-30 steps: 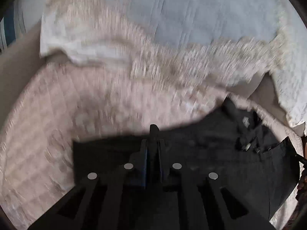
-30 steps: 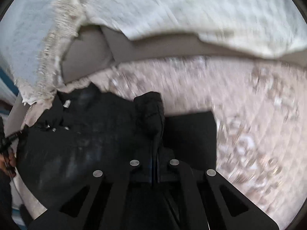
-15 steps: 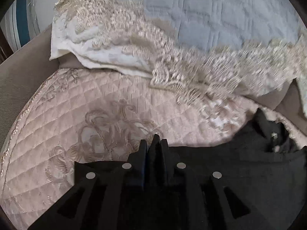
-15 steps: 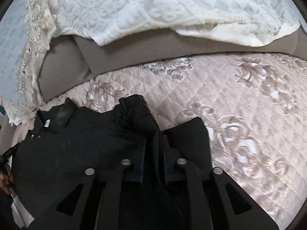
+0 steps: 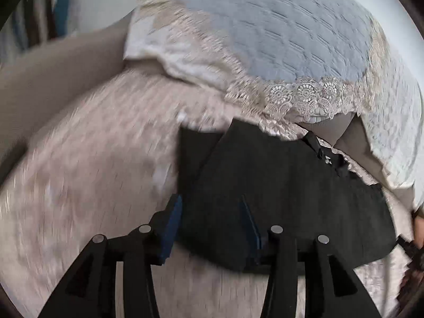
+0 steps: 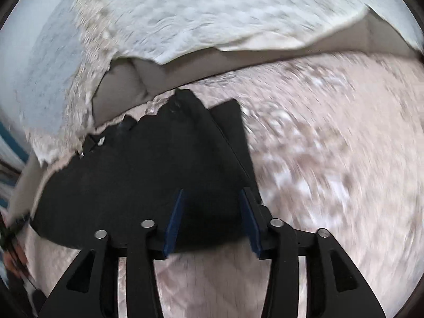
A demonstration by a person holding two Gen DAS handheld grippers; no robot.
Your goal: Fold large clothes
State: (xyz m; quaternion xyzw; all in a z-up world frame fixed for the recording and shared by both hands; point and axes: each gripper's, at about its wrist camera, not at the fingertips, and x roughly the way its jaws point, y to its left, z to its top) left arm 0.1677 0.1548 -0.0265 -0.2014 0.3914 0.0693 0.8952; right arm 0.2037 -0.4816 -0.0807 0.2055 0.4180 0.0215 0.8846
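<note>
- The left claw (image 5: 212,222) was seen with its blue-padded fingers (image 5: 171,228) spread wide apart and nothing pinched between them; the near edge of the folded black cloth garment (image 5: 278,193) lay under and just ahead of the gap.
- The right claw (image 6: 212,220) was likewise spread open, its blue pads (image 6: 175,220) standing either side of the garment's (image 6: 148,180) near edge without clamping it.
- Both claws were judged to be opened so that the cloth could lie released on the bed in its folded shape.
- Both claws were held low over the garment and pointed forward towards the pillows; heavy blur in the surroundings suggested motion, though its direction could not be told.
- The garment was laid flat on the pale pink quilted bedspread (image 5: 92,164), one squared flap (image 6: 233,127) showing beneath the upper layer.
- Beyond it, a lace-trimmed pale blue quilted pillow (image 5: 278,31) and a white textured cover (image 6: 225,10) were placed against the beige upholstered backrest (image 6: 185,71).
</note>
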